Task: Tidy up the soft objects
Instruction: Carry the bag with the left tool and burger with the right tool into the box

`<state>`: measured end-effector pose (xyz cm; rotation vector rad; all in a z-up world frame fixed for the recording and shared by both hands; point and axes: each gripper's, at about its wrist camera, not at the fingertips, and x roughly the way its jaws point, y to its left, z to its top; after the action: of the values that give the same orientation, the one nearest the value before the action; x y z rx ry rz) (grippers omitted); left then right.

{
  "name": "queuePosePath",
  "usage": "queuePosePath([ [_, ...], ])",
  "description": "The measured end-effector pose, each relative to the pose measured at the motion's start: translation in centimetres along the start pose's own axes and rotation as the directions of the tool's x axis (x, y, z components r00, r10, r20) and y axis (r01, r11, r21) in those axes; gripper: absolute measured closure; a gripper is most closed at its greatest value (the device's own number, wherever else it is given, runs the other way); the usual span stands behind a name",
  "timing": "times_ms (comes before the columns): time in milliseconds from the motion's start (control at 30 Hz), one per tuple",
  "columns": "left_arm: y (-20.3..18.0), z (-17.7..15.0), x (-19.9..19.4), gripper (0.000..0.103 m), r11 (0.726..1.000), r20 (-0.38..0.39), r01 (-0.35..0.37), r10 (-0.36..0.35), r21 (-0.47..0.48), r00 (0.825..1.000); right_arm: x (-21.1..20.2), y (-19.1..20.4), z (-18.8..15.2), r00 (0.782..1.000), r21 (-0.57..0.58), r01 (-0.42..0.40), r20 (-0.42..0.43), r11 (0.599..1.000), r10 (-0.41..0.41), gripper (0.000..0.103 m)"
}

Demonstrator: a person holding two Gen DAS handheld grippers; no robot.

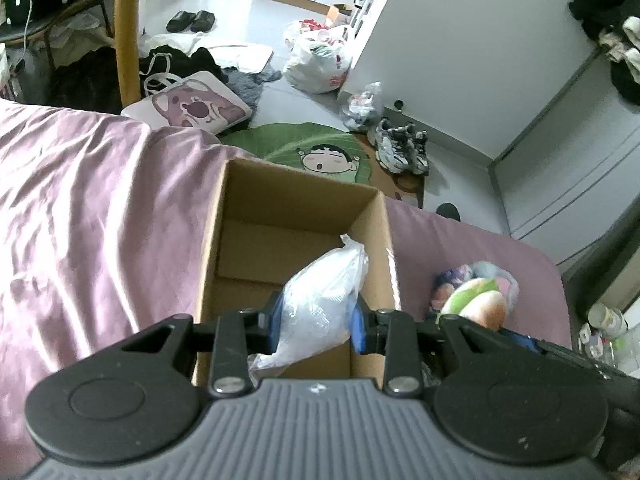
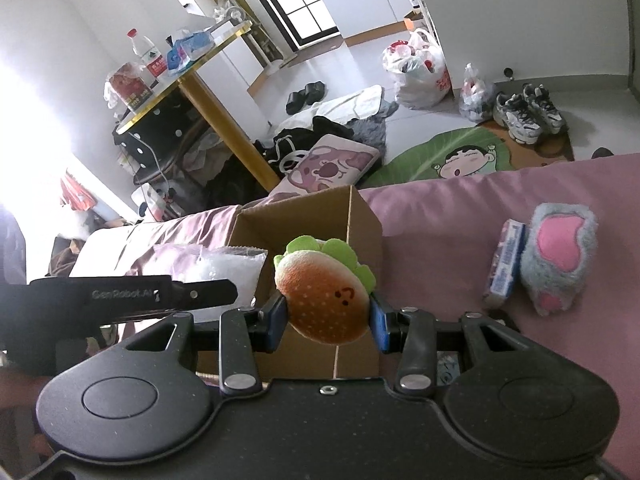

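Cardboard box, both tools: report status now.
Left tool shut on clear plastic bag, over the cardboard box. Right tool shut on burger plush, beside the box. Box interior looks empty. Paw plush and tissue pack wait on bed.

Daylight filled both views. In the right wrist view the white wall (image 2: pixel 36 60) at the left was blown out by glare. The wrinkled pink satin bedsheet (image 1: pixel 80 208) carried soft sheen, and shadows were faint. Fisheye bending curved the edges, the corners went dark, and the plush hamburger toy (image 1: pixel 476 300) looked blurred.
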<state>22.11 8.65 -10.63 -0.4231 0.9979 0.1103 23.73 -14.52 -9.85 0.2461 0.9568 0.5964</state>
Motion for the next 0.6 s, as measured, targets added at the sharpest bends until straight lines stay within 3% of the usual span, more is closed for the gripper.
queuePosePath([
  [600,1.8,3.5,6.8,0.071,0.998,-0.051,-0.048,0.047,-0.033,0.998,5.0,-0.1,2.4,0.999,0.042,-0.01,-0.037,0.999,0.012,0.061],
])
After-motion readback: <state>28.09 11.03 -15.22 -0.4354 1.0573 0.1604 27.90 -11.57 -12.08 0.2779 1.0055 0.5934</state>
